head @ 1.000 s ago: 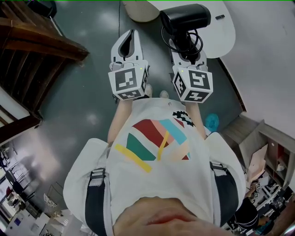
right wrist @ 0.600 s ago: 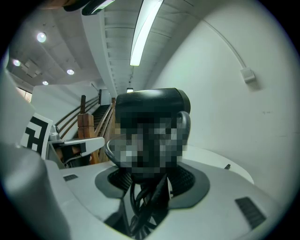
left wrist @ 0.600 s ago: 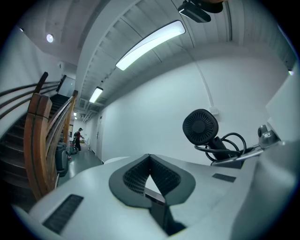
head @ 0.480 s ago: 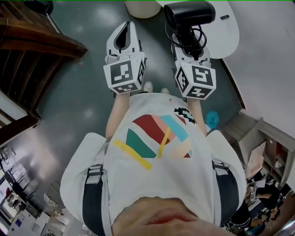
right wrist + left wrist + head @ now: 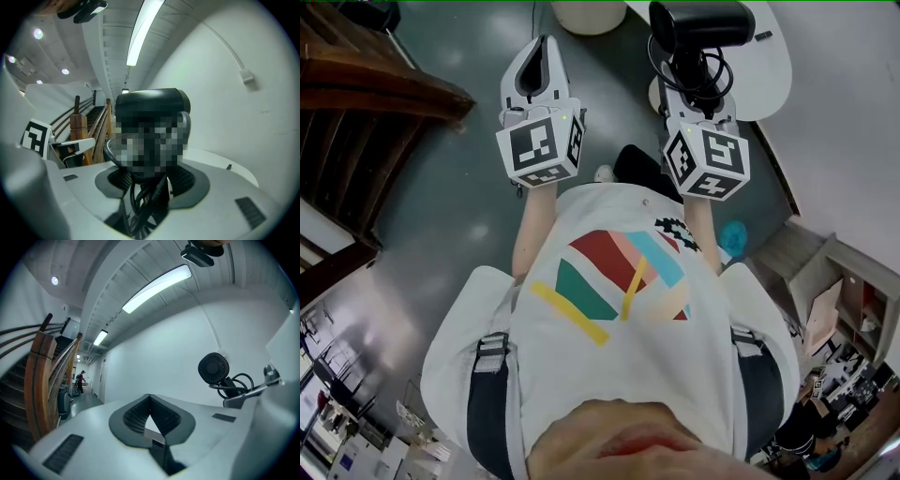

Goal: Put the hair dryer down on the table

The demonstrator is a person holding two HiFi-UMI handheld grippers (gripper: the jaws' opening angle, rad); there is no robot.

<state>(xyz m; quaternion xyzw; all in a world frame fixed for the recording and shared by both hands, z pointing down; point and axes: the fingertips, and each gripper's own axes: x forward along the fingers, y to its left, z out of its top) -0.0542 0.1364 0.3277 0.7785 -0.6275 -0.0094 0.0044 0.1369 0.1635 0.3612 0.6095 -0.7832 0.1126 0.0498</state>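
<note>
The black hair dryer (image 5: 701,21) stands upright in my right gripper (image 5: 692,89), whose jaws are shut on its handle, with the black cord (image 5: 712,77) looped beside it. It hangs over the near edge of the white table (image 5: 769,70) at the top right of the head view. In the right gripper view the dryer's body (image 5: 152,104) fills the middle above the right gripper (image 5: 151,176). My left gripper (image 5: 542,47) is held level to the left over the grey floor, shut and holding nothing. In the left gripper view its tips (image 5: 150,397) meet, with the hair dryer (image 5: 213,368) off to the right.
A wooden stair railing (image 5: 384,84) runs along the left. A white round base (image 5: 586,14) stands at the top, left of the table. A small dark item (image 5: 760,36) lies on the table. Shelving and boxes (image 5: 844,300) stand at the right, with a blue object (image 5: 731,246) on the floor.
Both grippers have moved forward, away from the body. The hair dryer has gone with the right gripper farther over the white table, and the left gripper has drifted left.
</note>
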